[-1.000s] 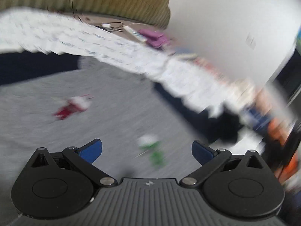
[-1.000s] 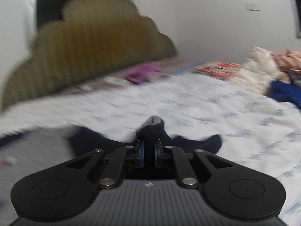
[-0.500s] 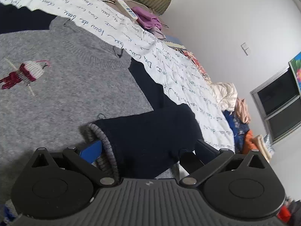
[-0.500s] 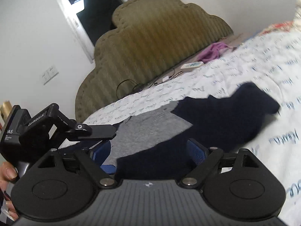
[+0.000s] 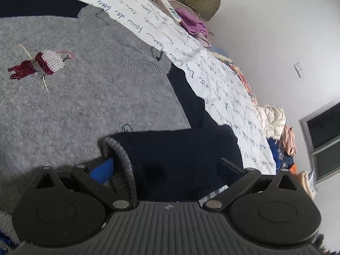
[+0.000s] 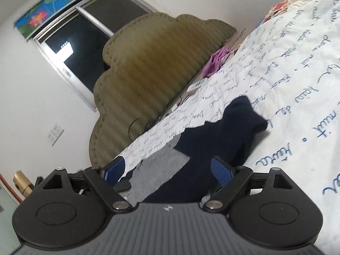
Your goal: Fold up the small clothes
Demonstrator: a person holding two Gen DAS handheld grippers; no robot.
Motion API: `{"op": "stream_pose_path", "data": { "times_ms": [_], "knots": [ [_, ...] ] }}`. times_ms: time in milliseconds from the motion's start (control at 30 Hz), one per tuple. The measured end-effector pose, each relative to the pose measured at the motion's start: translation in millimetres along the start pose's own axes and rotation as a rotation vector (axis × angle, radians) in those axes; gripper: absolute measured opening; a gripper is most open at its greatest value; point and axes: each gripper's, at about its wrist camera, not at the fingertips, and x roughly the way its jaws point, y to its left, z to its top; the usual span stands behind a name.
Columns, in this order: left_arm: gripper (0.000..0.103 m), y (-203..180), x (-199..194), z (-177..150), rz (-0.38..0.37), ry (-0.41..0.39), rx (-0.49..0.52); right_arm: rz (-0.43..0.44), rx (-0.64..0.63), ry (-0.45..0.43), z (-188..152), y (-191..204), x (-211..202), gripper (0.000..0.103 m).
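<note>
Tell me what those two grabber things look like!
Both look the same. The left tool and the right tool each have a black plastic body with a ribbed middle plate bearing a small pale logo, two big round black discs at the sides, angled black link arms joined with shiny silver pins, and bright blue finger pads. No cables, sleeves or hands show.

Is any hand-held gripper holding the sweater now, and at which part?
Nothing is held. Both the left hand-held gripper and right hand-held gripper stand open; the navy sleeve only lies between their fingers, folded over the grey sweater.
</note>
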Motion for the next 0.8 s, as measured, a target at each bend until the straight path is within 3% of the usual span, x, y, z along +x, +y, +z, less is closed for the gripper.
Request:
{"op": "stream_pose_path", "data": {
  "times_ms": [233,300,467,567,633,700,733,767,800],
  "knots": [
    [0.102,7.1,-25.4,-7.2,0.107,-0.057,0.025,-0.023,0.010,0.020,1.2,-3.6,6.1,0.089],
    [0.102,15.3,-17.7,-7.6,0.113,-0.028,0.000,-0.019,0.014,0.020,0.9,-3.8,2.6,0.089],
    [0.099,8.3,-5.1,-10.0,0.078,-0.062,0.039,-0.016,0.009,0.024,-0.5,-3.9,4.0,0.091],
    [0.081,-3.4,1.4,-13.9,0.111,-0.072,0.114,-0.017,0.020,0.028,-0.2,-6.1,5.6,0.091],
    [0.080,-5.9,2.1,-16.3,0.099,-0.060,0.126,-0.016,0.026,0.028,-0.2,-7.2,5.4,0.091],
    [0.071,-8.2,2.5,-18.1,0.096,-0.059,0.150,-0.012,0.030,0.026,-0.2,-7.5,5.0,0.091],
    [0.060,-9.6,4.3,-19.0,0.117,-0.060,0.164,-0.012,0.028,0.024,-0.3,-6.9,4.8,0.091],
    [0.041,-10.6,5.1,-20.2,0.152,-0.066,0.181,-0.013,0.024,0.022,-0.5,-5.8,4.9,0.091],
    [0.033,-12.7,6.8,-21.2,0.197,-0.071,0.211,-0.012,0.022,0.022,-0.7,-5.3,4.9,0.091]
  ]
}}
